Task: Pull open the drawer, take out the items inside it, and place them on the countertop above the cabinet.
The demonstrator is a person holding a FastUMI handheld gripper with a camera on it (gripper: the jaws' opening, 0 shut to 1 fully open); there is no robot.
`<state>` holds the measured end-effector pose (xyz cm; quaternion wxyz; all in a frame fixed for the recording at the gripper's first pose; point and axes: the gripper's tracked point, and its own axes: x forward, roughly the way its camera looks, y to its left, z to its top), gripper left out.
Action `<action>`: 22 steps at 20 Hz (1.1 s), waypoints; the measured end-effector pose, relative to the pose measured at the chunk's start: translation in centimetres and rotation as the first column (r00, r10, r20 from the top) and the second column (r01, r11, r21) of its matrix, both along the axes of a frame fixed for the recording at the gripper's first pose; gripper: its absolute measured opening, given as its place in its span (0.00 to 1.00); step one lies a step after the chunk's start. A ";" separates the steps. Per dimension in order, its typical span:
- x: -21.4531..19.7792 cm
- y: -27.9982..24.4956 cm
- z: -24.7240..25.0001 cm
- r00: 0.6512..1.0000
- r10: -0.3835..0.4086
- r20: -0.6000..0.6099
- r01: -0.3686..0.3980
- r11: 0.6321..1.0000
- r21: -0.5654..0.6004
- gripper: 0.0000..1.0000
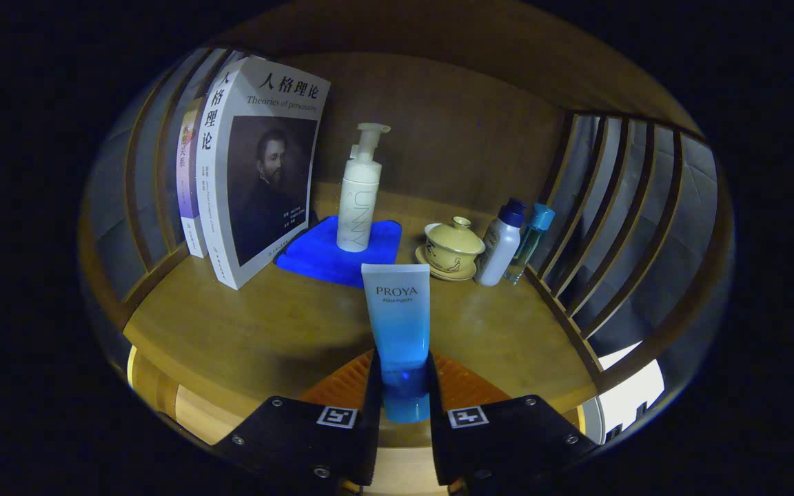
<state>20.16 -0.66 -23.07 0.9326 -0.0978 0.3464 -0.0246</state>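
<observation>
A blue tube [398,324] with a pale top stands upright between my fingers, cap end down. My gripper [402,386] is shut on the blue tube near its cap, both fingers pressing its sides. It hovers over the front part of the wooden countertop [252,337]. The drawer lies below, out of sight.
On the countertop beyond the fingers: books [252,172] leaning at the left, a white pump bottle [359,193] on a blue cloth [335,256], a yellow lidded cup on a saucer [452,249], a white bottle [502,242] and a slim blue bottle [531,241]. Slatted wooden rails [617,227] close both sides.
</observation>
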 end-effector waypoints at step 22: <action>-15.8 2.6 15.6 0.853 -0.055 0.519 -0.054 0.980 0.193 0.95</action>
